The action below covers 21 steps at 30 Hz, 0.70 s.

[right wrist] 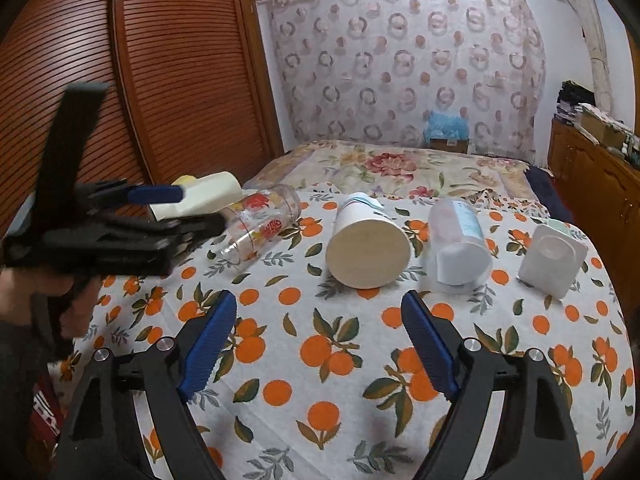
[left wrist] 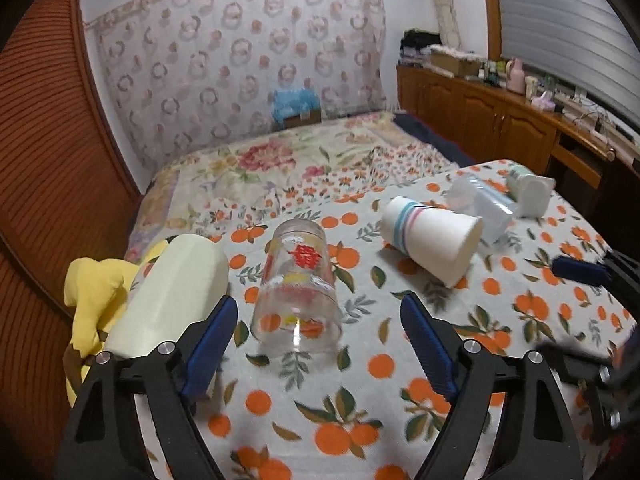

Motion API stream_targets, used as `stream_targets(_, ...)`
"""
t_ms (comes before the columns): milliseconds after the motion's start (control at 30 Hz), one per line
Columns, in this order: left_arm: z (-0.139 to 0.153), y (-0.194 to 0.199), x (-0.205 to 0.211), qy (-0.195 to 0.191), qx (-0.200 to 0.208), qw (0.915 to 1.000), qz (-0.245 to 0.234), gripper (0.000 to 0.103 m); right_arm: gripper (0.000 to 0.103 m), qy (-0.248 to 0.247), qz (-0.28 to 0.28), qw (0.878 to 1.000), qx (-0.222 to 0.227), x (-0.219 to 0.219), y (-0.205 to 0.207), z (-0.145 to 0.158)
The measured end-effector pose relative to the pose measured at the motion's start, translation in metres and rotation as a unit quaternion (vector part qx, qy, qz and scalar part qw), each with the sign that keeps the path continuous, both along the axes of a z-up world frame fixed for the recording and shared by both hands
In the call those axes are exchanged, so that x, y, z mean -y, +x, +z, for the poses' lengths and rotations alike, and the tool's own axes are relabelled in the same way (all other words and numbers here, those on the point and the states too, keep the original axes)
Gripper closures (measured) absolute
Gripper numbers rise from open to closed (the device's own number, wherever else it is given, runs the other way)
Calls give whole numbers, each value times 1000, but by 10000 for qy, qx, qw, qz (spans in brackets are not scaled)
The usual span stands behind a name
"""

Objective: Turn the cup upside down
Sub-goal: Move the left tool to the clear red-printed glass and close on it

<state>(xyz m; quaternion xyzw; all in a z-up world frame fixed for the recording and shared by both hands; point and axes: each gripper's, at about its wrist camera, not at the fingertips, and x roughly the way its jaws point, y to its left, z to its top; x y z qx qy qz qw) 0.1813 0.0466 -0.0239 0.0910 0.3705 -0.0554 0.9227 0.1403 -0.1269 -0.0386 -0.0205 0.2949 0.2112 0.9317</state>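
A clear glass cup (left wrist: pixel 298 290) with red and yellow prints lies on its side on the orange-print tablecloth (left wrist: pixel 360 400), its mouth toward me. My left gripper (left wrist: pixel 318 320) is open, its blue pads on either side of the cup's mouth end, not touching it. The cup also shows in the right wrist view (right wrist: pixel 262 226) at the left. A white paper cup (right wrist: pixel 368 242) with coloured bands lies on its side just ahead of my open, empty right gripper (right wrist: pixel 320 320). It also shows in the left wrist view (left wrist: pixel 430 238).
A cream cylinder (left wrist: pixel 168 300) lies left of the glass cup, beside a yellow plush toy (left wrist: pixel 94 296). A translucent plastic cup (right wrist: pixel 458 244) and a white square container (right wrist: pixel 554 258) lie to the right. A bed with a floral cover (right wrist: pixel 400 168) is behind the table.
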Motion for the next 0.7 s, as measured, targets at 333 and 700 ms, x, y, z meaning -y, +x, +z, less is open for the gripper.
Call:
stream_targets(333, -19, 60, -6, 258, -716, 9971, 81, 28, 17, -114, 108, 9998, -105, -12, 3, -8)
stream_targets(700, -38, 101, -4, 544, -1332, 9891, 311, 31, 17, -31, 86, 9999, -140, -4, 1, -11)
